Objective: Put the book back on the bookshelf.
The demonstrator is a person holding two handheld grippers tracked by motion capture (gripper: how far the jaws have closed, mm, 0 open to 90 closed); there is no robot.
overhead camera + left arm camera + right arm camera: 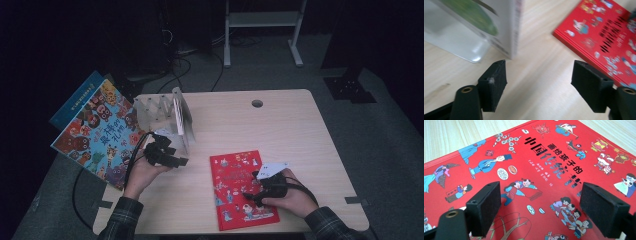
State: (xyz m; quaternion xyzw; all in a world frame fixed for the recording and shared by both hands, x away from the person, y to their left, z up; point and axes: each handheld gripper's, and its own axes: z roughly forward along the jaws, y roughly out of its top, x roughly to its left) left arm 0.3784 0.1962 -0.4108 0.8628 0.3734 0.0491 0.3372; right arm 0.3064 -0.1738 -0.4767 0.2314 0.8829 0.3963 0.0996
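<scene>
On the table (300,125) the red book (240,187) lies flat near the front edge, and the right gripper (260,186) sits over its cover, jaws apart with nothing between them; in the right gripper view the black pads frame the printed cover without touching it. Over at the left, a white book (178,114) stands upright in the clear rack (155,112), and the left gripper (172,159) hovers just beside it, jaws wide and empty. Two more picture books (97,130) hang over the table's left edge.

To my eye the red book goes into the rack next, and that's where it could go sour. It lies flush on the wood, so the jaws may skate over the glossy cover instead of catching an edge, or pinch only the cover and let the pages sag open. The left gripper, so near the white book, might nudge it and tip it over.
</scene>
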